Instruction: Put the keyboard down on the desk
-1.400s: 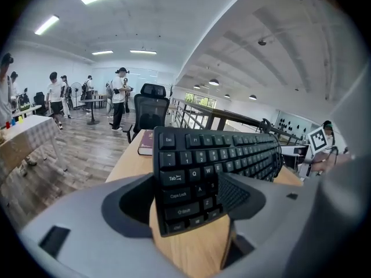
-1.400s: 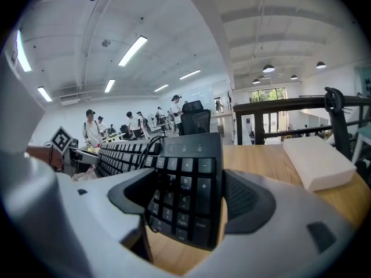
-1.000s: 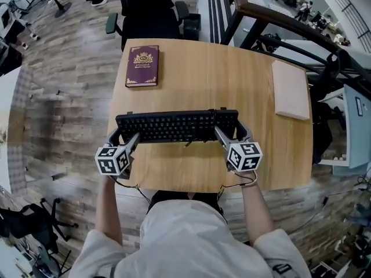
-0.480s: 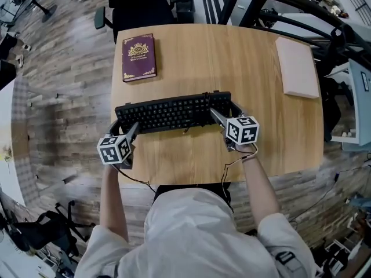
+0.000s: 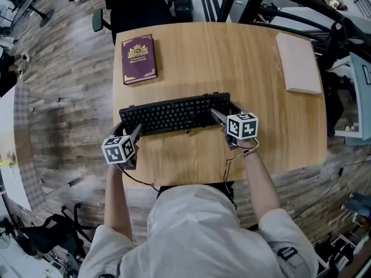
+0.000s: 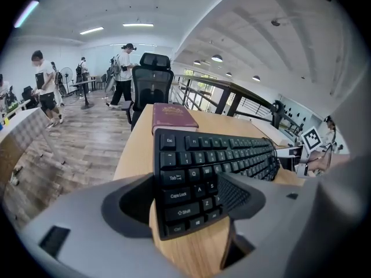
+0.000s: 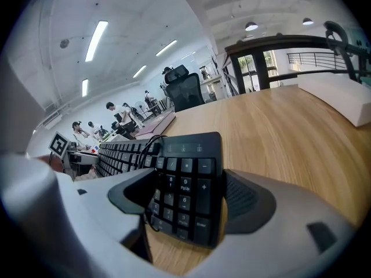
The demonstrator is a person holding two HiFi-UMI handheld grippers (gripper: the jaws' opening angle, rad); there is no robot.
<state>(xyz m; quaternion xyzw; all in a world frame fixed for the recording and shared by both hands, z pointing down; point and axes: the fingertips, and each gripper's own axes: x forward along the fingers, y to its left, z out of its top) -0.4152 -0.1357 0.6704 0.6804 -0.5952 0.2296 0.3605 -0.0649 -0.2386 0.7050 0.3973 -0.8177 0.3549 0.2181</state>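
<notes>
A black keyboard (image 5: 174,113) stretches across the near half of the wooden desk (image 5: 232,57), its right end a little farther from me. My left gripper (image 5: 128,131) is shut on its left end, one jaw over the keys and one under the edge (image 6: 185,198). The right gripper (image 5: 219,113) is shut on the number-pad end (image 7: 188,198). In the left gripper view the keyboard (image 6: 197,167) sits tilted over the wood. The right gripper view shows the keyboard (image 7: 185,184) with its thin black cable (image 7: 145,149) looping by the pad. I cannot tell whether it touches the desk.
A maroon book (image 5: 138,58) lies at the desk's far left and also shows in the left gripper view (image 6: 173,117). A pale flat pad (image 5: 298,62) lies at the far right. A black office chair (image 5: 136,4) stands beyond the desk. Dark railings run along the right.
Both grippers have carried the keyboard slightly farther from me, toward the book. Its right end has swung a little farther away.
</notes>
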